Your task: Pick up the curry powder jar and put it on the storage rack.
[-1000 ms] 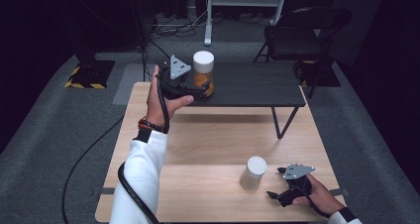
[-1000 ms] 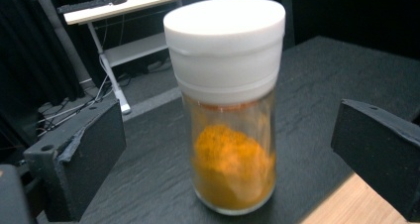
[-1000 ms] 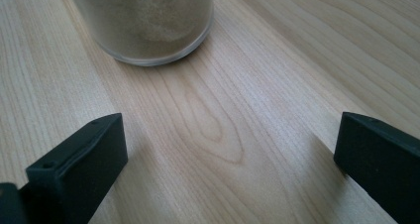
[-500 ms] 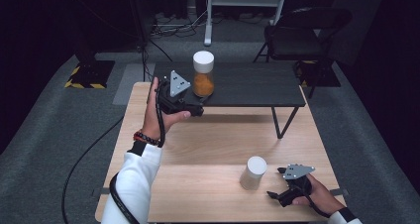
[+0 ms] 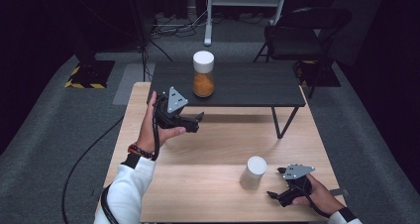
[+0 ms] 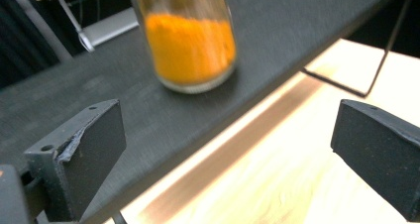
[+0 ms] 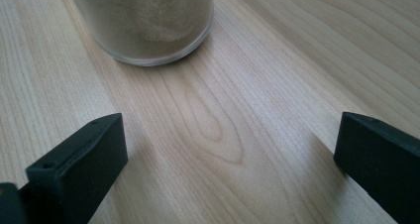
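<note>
While left gripper (image 5: 197,121) hovers over wooden table (image 5: 218,149), jaws wide, empty, orange-powder jar (image 5: 203,74) stands apart on black shelf (image 5: 247,85). White-capped jar (image 5: 253,172) near right gripper (image 5: 275,195), jaws spread, empty.

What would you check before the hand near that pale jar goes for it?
1. Right gripper jaws open: ok.
2. Pale jar upright on the wooden table: ok.
3. Jar lined up between the jaws: not ok, it sits off to one side in the right gripper view.
4. Left gripper apart from the orange jar: ok.
5. Pale jar's lid tight: cannot tell.
</note>
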A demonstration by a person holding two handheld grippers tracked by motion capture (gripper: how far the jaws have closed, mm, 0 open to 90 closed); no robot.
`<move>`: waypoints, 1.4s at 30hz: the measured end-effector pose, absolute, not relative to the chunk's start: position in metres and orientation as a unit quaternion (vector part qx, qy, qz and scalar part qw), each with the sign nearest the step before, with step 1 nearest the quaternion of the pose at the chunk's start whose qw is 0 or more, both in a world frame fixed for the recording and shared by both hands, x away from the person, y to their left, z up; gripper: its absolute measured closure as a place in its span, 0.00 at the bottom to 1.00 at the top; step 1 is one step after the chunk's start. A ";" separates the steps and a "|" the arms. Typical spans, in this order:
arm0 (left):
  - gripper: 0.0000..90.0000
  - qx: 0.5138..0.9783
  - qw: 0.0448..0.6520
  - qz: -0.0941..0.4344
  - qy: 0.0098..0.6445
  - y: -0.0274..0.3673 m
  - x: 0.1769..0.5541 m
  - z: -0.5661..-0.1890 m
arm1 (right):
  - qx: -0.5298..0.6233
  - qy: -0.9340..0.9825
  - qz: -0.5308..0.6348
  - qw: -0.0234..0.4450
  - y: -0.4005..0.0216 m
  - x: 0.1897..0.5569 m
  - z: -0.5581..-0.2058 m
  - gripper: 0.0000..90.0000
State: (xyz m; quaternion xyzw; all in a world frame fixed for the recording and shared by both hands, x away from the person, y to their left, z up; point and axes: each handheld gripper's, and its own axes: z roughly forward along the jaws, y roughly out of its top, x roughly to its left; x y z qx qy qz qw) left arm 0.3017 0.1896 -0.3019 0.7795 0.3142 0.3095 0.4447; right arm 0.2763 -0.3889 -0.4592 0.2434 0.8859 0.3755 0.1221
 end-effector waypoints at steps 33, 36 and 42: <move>0.01 0.803 0.426 0.245 0.338 0.199 0.287 -0.367 | 0.244 0.886 0.376 0.122 -0.389 0.276 -0.459 0.00; 0.01 0.806 0.423 0.240 0.337 0.199 0.283 -0.371 | 0.244 0.886 0.376 0.122 -0.389 0.276 -0.459 0.00; 0.02 0.808 0.415 0.237 0.344 0.198 0.275 -0.382 | 0.244 0.886 0.376 0.122 -0.389 0.276 -0.459 0.00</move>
